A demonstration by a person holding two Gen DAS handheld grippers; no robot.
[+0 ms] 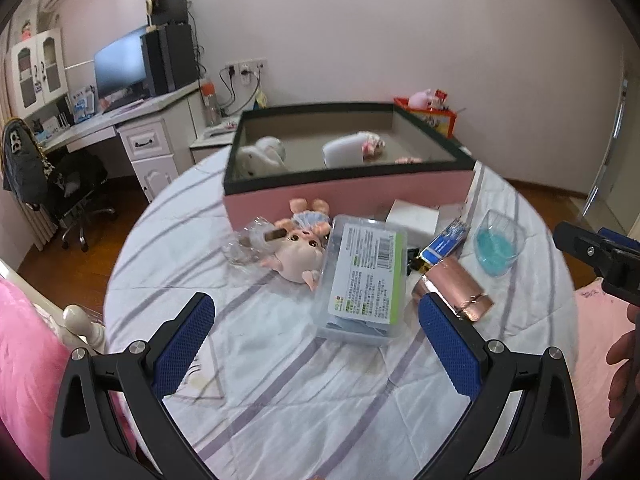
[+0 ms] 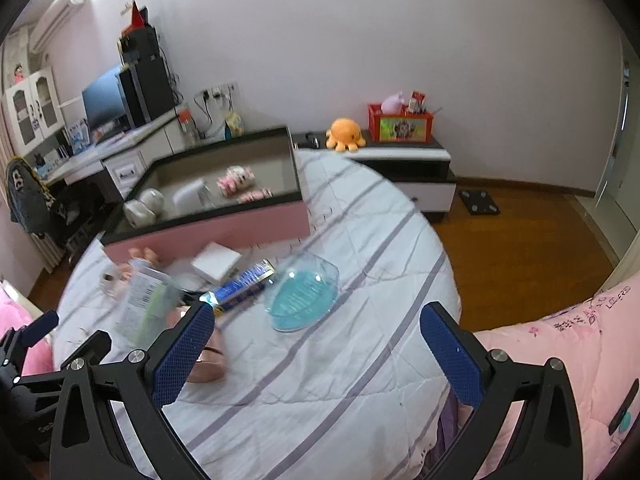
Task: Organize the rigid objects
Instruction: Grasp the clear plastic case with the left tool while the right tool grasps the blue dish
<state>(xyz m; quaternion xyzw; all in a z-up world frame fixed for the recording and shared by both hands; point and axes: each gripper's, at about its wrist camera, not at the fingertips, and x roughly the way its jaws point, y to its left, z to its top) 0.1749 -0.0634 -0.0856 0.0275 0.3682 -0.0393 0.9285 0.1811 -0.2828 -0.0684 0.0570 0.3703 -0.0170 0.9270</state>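
Note:
A pink box with a dark rim (image 1: 344, 194) (image 2: 208, 236) stands on the round striped table and holds a few small toys. In front of it lie a pig doll (image 1: 298, 248), a clear lidded case with a green label (image 1: 362, 276) (image 2: 142, 308), a white box (image 1: 414, 218) (image 2: 216, 262), a blue packet (image 1: 442, 246) (image 2: 240, 286), a rose-gold case (image 1: 456, 290) (image 2: 204, 364) and a clear dish with blue contents (image 1: 498, 242) (image 2: 302, 294). My left gripper (image 1: 316, 340) is open and empty, just short of the clear case. My right gripper (image 2: 316, 352) is open and empty, short of the dish.
A crumpled clear wrapper (image 1: 250, 242) lies left of the doll. A desk with a monitor (image 1: 120, 62) and an office chair (image 1: 68, 184) stand at the left. A low cabinet (image 2: 404, 160) with an orange plush and a red bin stands behind the table. Pink bedding (image 2: 560, 344) lies alongside.

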